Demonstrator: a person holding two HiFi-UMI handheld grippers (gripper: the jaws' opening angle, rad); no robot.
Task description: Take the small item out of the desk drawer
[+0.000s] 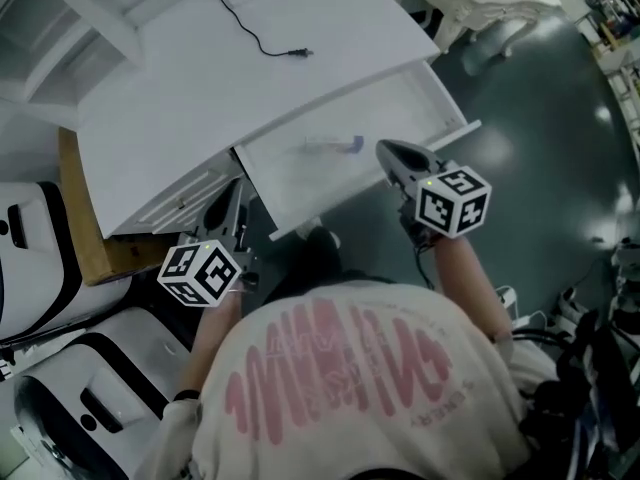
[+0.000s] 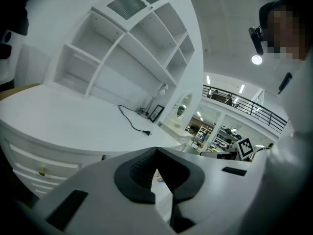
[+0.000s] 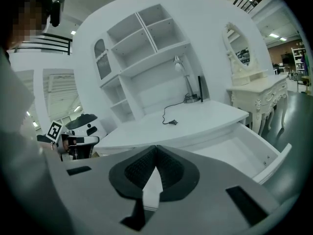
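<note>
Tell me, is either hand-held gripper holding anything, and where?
Nothing is held. The left hand-held gripper and right hand-held gripper are shut and empty; the small item lies in the drawer.

Small item (image 1: 336, 145) in the drawer (image 1: 300, 183) — faint, blurred, unidentifiable

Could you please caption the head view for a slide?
Both shut, left gripper and right gripper before the open drawer of the desk; small item inside.

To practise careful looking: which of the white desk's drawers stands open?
The wide white drawer beside the right gripper, pulled out with a small pale item lying inside. The narrower drawers near the left gripper are shut flush.
</note>
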